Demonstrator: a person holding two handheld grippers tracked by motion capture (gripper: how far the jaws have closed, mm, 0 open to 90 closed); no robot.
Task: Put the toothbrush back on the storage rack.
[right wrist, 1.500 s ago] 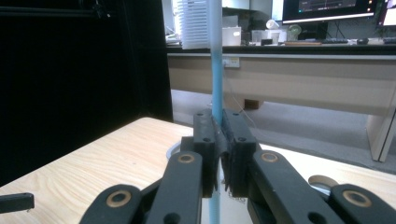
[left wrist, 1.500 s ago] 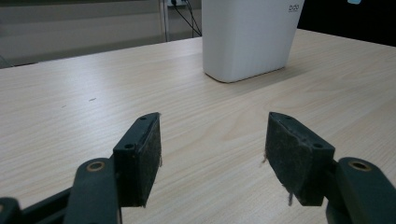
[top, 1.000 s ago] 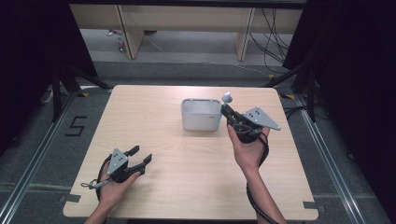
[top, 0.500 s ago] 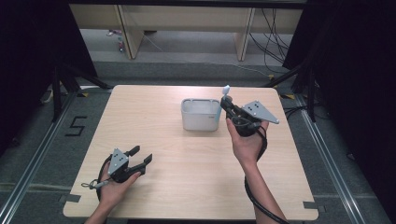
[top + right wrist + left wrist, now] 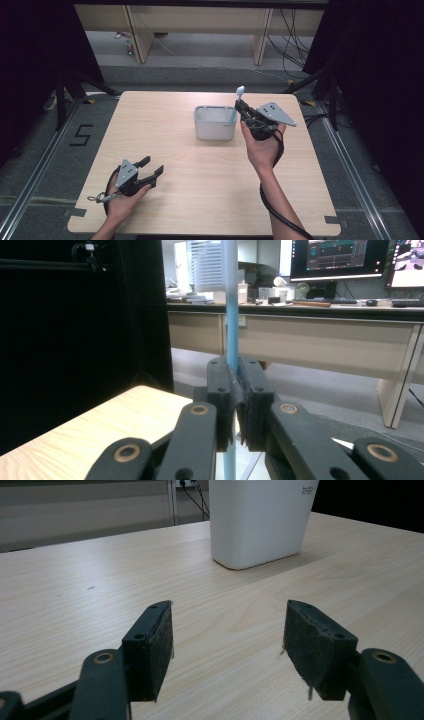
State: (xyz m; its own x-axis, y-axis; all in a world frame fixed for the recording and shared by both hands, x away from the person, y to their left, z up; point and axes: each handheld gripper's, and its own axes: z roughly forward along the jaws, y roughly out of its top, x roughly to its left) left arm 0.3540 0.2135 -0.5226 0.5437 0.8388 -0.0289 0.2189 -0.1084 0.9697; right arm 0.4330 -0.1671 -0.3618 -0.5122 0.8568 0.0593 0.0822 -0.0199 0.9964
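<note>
The right gripper (image 5: pixel 242 106) is clamping a blue toothbrush (image 5: pixel 235 109) upright beside the white bin (image 5: pixel 214 129), while the left gripper (image 5: pixel 152 167) is resting open on the surface (image 5: pixel 165 115)

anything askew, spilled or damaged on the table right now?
Nothing spilled or knocked over. The white bin stands upright on the table. The right claw is shut on a light blue toothbrush at the bin's right rim. One oddity: frayed pad edges on the open left claw.
</note>
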